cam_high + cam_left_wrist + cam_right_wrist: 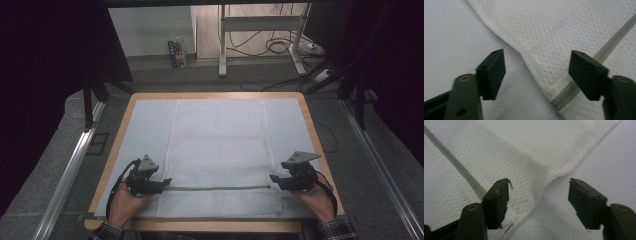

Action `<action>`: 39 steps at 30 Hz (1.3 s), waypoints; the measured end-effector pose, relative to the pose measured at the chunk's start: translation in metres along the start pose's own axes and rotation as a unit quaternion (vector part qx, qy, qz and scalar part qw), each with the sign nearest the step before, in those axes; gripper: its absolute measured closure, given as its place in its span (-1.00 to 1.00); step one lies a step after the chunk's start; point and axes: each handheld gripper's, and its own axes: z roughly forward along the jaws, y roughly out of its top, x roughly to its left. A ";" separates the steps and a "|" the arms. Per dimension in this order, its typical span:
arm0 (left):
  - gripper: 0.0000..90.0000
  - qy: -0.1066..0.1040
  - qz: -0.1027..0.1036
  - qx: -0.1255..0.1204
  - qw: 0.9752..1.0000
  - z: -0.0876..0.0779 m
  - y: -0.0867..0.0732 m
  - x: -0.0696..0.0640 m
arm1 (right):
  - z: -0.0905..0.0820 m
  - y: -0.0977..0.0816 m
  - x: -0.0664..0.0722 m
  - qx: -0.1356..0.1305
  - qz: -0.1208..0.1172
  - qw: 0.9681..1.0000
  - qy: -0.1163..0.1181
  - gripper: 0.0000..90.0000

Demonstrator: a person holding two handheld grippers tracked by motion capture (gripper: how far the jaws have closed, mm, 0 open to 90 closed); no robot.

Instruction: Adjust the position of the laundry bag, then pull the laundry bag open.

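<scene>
A white mesh bag (220, 150) lies flat on the table, with a grey zipper (215, 188) running across its near part. My left gripper (167, 181) is open at the bag's left edge, where the zipper ends. In the left gripper view the left gripper (537, 75) straddles the bag (564, 32) edge and the zipper (609, 47) end. My right gripper (272, 178) is open at the bag's right edge. In the right gripper view the right gripper (539, 200) straddles the mesh bag (506, 150) edge, with the zipper (451, 162) passing by its left jaw.
A pale sheet (145, 125) covers the wooden table (215, 95) under the bag. Metal rails (70, 170) run along both sides of the table. A desk frame (260, 35) and cables (280, 47) stand on the floor beyond the far edge.
</scene>
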 end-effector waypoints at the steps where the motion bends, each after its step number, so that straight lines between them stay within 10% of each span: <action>1: -0.42 -0.004 -0.001 -0.005 1.000 -0.001 -0.002 -0.001 | 0.000 -0.001 0.001 -0.002 0.000 1.000 0.003 -0.34; 13: -0.93 -0.004 0.002 0.014 1.000 -0.010 -0.013 -0.009 | -0.005 -0.010 0.009 0.002 -0.004 1.000 0.018 -0.70; 39: -0.98 0.019 0.018 0.010 1.000 -0.014 -0.021 -0.010 | -0.004 -0.020 0.015 -0.006 -0.003 1.000 0.023 -1.00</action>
